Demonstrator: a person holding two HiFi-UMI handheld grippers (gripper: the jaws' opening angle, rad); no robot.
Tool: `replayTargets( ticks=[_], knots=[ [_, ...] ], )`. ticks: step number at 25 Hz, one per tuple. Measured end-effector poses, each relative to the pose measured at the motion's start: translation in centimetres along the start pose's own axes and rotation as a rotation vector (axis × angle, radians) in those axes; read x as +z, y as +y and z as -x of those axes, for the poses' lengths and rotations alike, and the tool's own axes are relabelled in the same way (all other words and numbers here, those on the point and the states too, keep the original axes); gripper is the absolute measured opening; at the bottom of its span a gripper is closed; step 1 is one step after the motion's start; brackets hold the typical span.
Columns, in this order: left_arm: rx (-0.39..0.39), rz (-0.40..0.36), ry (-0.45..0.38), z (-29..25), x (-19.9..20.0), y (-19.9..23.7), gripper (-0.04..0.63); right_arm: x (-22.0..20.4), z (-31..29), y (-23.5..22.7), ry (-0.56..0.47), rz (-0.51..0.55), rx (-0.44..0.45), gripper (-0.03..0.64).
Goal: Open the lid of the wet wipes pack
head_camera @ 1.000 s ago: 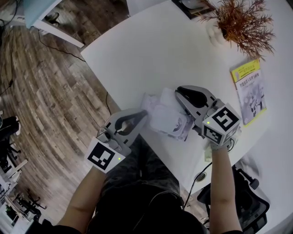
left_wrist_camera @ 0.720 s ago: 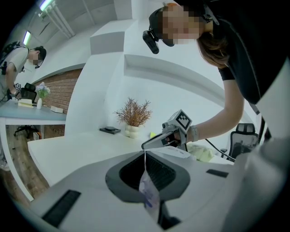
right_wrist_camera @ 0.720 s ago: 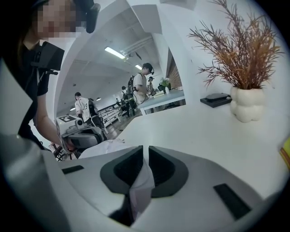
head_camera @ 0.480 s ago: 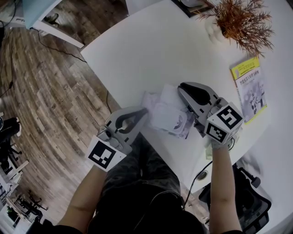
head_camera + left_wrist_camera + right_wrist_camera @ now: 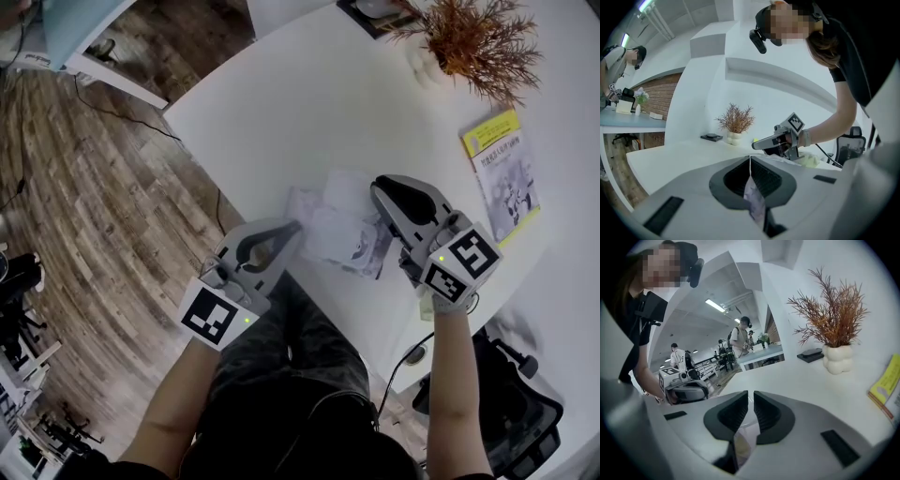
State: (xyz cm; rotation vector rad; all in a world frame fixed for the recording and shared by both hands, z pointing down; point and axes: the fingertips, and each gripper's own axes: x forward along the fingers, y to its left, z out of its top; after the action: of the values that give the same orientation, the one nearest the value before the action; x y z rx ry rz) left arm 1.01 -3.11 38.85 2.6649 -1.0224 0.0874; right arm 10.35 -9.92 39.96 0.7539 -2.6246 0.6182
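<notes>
Rise of right hand-held gripper (image 5: 378,192)

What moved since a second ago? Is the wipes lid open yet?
The right gripper rose a little and tilted, its jaws closed on a thin flap of the wipes pack. The left gripper stayed put, jaws shut on the pack's edge. The pack, booklet and plant stayed on the table. Whether the lid is open does not show.

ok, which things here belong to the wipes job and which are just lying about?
Job: wet wipes pack, left claw, right claw, both gripping it.
Lying about: dried plant in white vase, yellow booklet, black pad.
</notes>
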Motion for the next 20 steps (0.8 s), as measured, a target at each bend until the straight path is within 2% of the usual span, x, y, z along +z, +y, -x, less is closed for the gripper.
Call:
replayTargets(
  ticks=[13, 20],
  knots=[
    [-0.078, -0.049, -0.017, 0.2, 1.9, -1.5, 0.012, 0.5, 3.5, 3.7, -0.036, 0.025, -0.055, 0.026],
    [-0.165, -0.086, -0.031, 0.4, 2.9, -3.1, 0.012, -0.2, 4.3, 6.4, -0.028, 0.022, -0.069, 0.020]
  ],
)
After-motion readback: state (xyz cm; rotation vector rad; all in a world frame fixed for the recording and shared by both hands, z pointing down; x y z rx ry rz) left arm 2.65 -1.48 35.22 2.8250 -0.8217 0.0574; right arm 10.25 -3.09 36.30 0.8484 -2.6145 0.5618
